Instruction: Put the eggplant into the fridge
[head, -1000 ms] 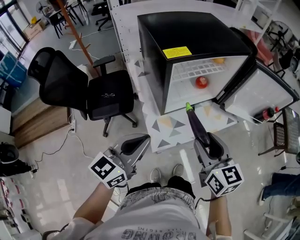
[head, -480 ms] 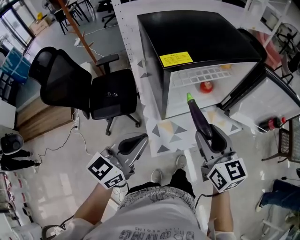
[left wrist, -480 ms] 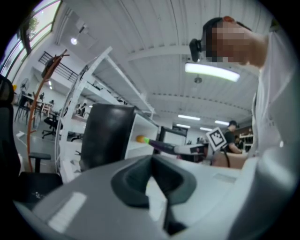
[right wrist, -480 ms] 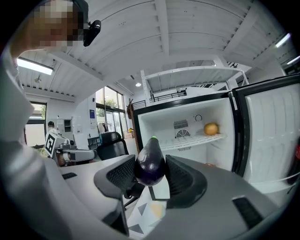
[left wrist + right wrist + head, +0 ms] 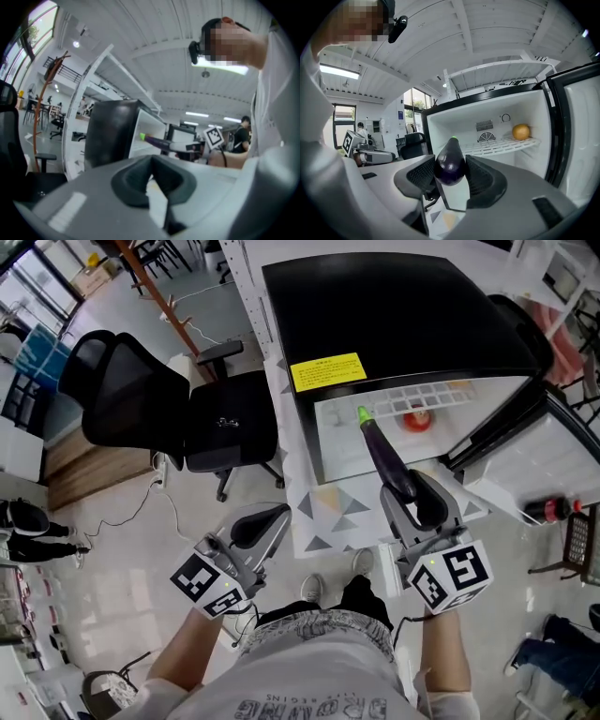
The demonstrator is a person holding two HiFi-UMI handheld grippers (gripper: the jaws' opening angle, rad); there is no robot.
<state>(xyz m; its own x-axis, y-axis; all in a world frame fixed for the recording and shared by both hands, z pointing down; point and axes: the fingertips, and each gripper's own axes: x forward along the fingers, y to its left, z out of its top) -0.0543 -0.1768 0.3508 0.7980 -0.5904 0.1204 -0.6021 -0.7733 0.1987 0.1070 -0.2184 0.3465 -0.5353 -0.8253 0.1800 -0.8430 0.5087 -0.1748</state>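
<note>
Arms reach forward and low, a hand behind each marker cube. The right gripper (image 5: 412,497) clamps the dark butt of the eggplant (image 5: 382,454), whose green tip points straight ahead of the jaws at the open fridge (image 5: 394,315). The left gripper (image 5: 261,524) hangs level to its left, jaws closed on nothing.

Since a second ago the right gripper has pushed ahead: the tip now overlaps the fridge opening rather than the patterned mat (image 5: 328,507).

Past the jaws are a wire shelf (image 5: 497,145) carrying an orange fruit (image 5: 521,131) and a red round thing (image 5: 418,418). The fridge door (image 5: 525,442) stands open to the right. An office chair (image 5: 159,409) sits ahead-left of the left gripper.
</note>
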